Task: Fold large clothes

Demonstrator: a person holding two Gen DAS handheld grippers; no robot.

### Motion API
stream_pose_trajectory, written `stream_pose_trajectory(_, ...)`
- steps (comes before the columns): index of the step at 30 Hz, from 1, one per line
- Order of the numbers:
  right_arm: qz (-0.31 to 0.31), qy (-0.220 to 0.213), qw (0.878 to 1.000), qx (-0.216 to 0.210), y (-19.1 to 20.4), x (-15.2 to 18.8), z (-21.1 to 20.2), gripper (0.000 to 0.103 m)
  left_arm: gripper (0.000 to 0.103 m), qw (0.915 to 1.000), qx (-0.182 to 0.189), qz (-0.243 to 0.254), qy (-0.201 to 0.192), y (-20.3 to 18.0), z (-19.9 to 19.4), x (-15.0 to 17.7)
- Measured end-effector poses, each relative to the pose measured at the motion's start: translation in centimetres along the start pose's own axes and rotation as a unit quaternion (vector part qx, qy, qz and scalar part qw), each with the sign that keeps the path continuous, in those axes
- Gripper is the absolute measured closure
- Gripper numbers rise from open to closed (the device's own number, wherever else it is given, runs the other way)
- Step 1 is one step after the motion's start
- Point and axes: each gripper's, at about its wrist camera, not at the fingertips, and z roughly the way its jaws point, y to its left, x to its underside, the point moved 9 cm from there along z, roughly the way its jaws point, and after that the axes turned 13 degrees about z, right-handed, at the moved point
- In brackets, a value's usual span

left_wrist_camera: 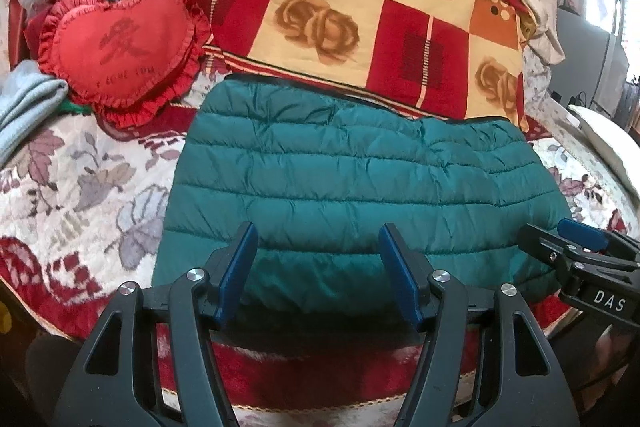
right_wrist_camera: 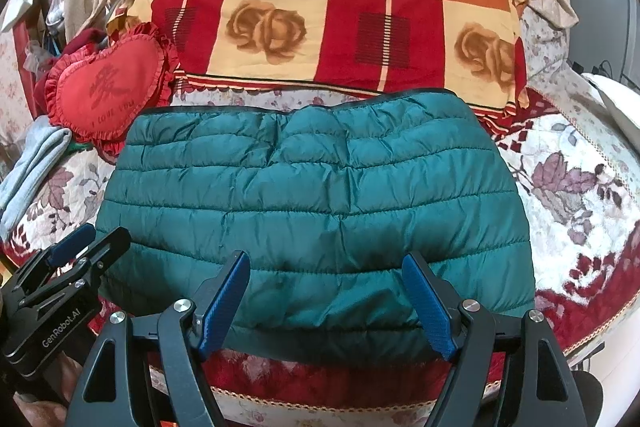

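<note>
Already the jacket (right_wrist_camera: 316, 211) is lying folded into a compact teal rectangle on the floral bedspread (left_wrist_camera: 80, 187), in front of the checked quilt (left_wrist_camera: 340, 11); judging by that, little is left beyond tidying. Both the left gripper (left_wrist_camera: 318, 271) and right gripper (right_wrist_camera: 326, 303) are hovering open over its near edge, gripping nothing.

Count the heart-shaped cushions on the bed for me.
2, stacked left of the green quilted jacket: the top heart cushion, and a second heart cushion beneath it showing only its ruffle. More could be hidden.
</note>
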Motion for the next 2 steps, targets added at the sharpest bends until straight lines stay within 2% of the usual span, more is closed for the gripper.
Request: stream_pose_trajectory(2, 0.001, -0.002, 1.000, -0.001, -0.13, -0.18, -0.15, 0.027, 0.040, 1.0000, 0.005, -0.002, 0.004, 0.00, 0.10, 0.10)
